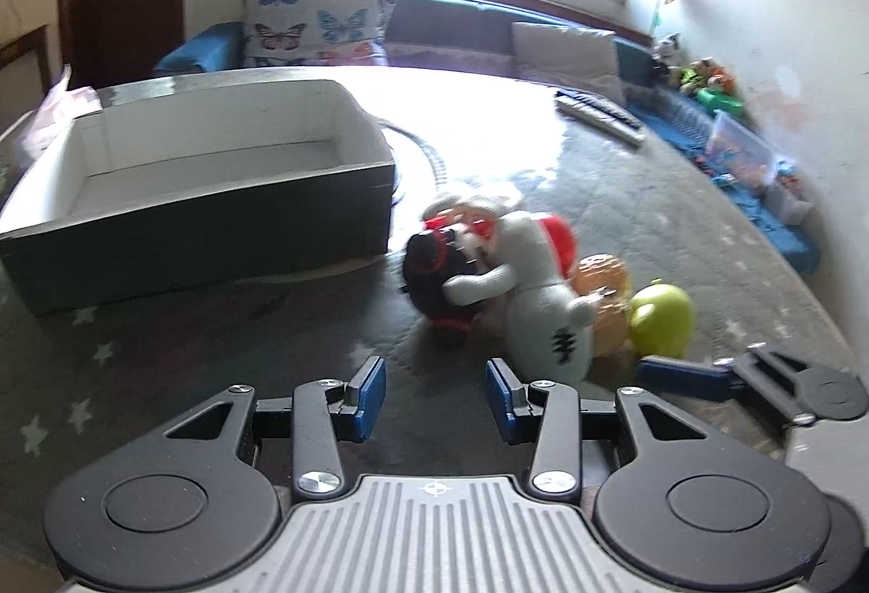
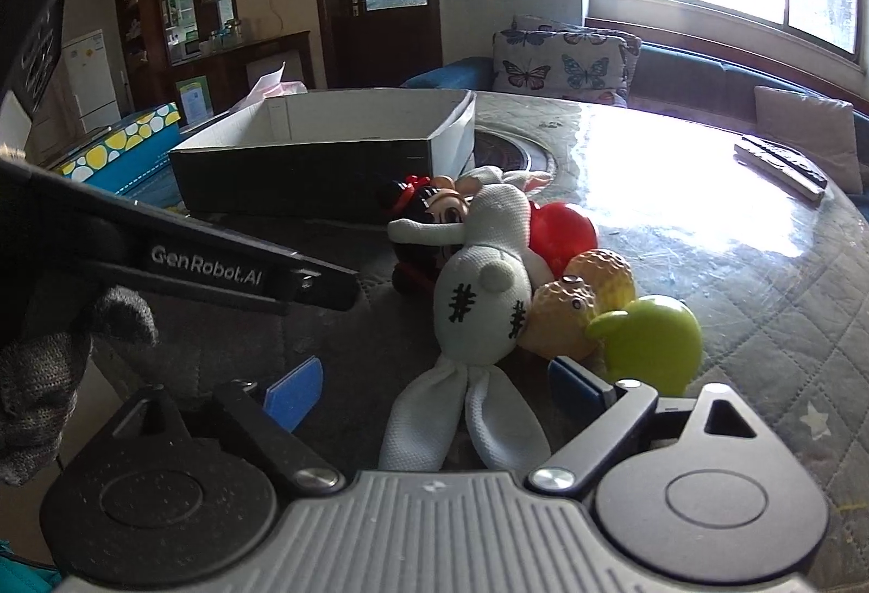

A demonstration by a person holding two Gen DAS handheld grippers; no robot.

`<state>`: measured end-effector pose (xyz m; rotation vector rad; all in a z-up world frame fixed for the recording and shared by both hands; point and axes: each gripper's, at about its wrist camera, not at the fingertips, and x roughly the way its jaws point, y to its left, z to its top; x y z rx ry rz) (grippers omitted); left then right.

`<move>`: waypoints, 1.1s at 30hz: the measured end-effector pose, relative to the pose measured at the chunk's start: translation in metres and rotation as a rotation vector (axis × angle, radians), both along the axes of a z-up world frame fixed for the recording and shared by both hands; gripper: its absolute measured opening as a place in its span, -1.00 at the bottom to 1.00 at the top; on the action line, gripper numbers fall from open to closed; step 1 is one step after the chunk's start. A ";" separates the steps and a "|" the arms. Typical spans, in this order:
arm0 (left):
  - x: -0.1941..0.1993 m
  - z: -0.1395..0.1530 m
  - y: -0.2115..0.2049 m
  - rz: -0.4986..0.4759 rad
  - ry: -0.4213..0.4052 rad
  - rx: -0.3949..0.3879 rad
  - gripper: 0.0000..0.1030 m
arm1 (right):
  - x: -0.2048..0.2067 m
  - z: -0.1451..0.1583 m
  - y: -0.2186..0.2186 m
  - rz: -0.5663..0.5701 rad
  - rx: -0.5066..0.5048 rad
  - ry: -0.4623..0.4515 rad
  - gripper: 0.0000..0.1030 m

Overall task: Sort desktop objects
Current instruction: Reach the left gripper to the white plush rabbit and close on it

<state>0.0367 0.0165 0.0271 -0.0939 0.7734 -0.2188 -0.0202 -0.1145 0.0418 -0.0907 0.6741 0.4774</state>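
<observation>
Right wrist | right gripper (image 2: pixel 434 389) tilted down | fingers (image 2: pixel 293 397) astride rabbit (image 2: pixel 483 300)

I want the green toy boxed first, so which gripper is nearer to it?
Right. The right gripper has one of its fingers right beside the green toy; the left gripper sits further off, facing the white plush rabbit.

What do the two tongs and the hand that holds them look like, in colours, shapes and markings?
Both tongs, the left tongs and the right tongs, have black linkage arms with silver screws, round black discs on each side, a ribbed grey centre plate with a small crosshair mark, and blue pads. White "GenRobot.AI" lettering shows on a black arm. The hand wears a grey knitted glove.
</observation>
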 end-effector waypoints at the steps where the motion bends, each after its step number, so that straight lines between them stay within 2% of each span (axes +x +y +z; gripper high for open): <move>1: 0.001 0.001 -0.001 -0.009 0.002 -0.009 -0.16 | 0.001 0.000 0.001 0.004 -0.001 0.001 0.75; 7: 0.014 0.004 -0.009 -0.067 0.023 -0.061 -0.16 | 0.010 -0.002 0.003 0.023 0.015 0.012 0.60; 12: 0.024 0.004 -0.016 -0.097 0.034 -0.089 -0.16 | 0.018 -0.005 0.001 0.018 0.032 0.032 0.40; 17: 0.039 -0.001 -0.015 -0.096 0.078 -0.125 -0.16 | 0.026 -0.007 -0.004 0.004 0.049 0.048 0.32; 25: 0.058 -0.009 -0.007 -0.114 0.153 -0.258 -0.16 | 0.036 -0.011 -0.012 -0.028 0.084 0.071 0.07; 31: 0.064 -0.011 -0.004 -0.124 0.183 -0.309 -0.16 | 0.041 -0.013 -0.018 -0.043 0.103 0.084 -0.15; 33: 0.067 -0.013 -0.005 -0.117 0.190 -0.304 -0.16 | 0.040 -0.013 -0.018 -0.047 0.101 0.083 -0.23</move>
